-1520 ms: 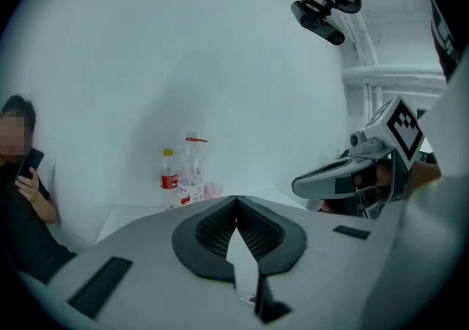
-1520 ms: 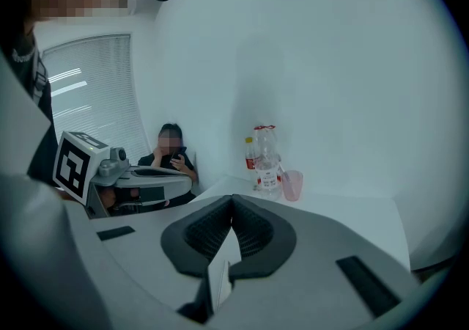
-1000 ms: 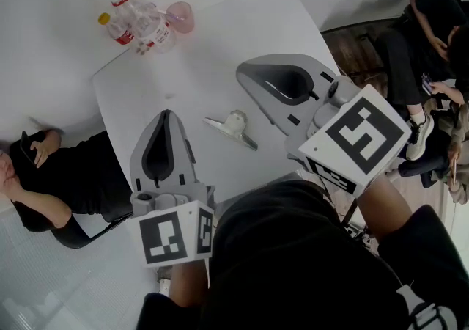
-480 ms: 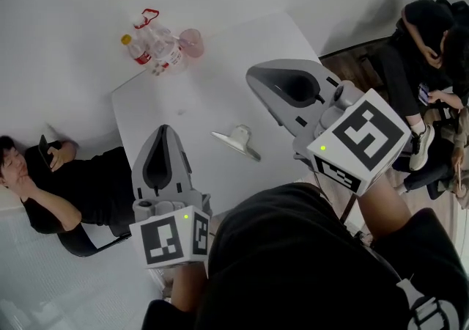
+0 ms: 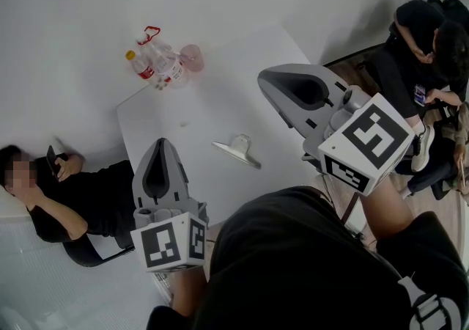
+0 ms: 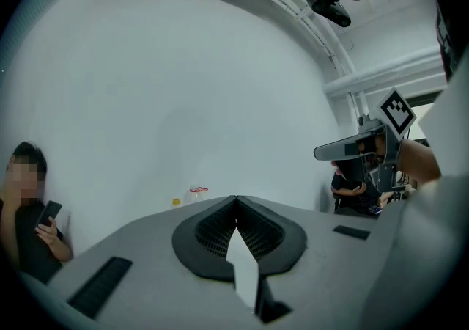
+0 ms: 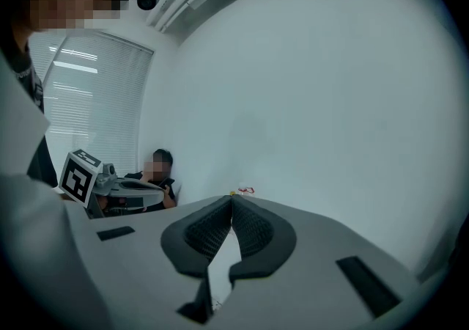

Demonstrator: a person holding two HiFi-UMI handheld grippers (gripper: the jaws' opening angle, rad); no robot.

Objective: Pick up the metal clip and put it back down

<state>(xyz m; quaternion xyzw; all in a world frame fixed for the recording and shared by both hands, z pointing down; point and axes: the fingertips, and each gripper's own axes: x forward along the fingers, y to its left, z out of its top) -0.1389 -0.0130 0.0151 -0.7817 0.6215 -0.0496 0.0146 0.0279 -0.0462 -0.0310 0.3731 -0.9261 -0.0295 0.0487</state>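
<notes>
Head view looks steeply down; gripper views face level toward shared bottles (image 5: 157, 64).

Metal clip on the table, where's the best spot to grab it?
Probably the rounded handle that sticks up from the metal clip. Its long strip lies flat on the white table and looks hard to get under, so come straight down from above and pinch the handle across its sides.

Metal clip (image 5: 238, 150) on table (image 5: 220, 105) centre, bottles (image 5: 157, 64) at its far corner
</notes>
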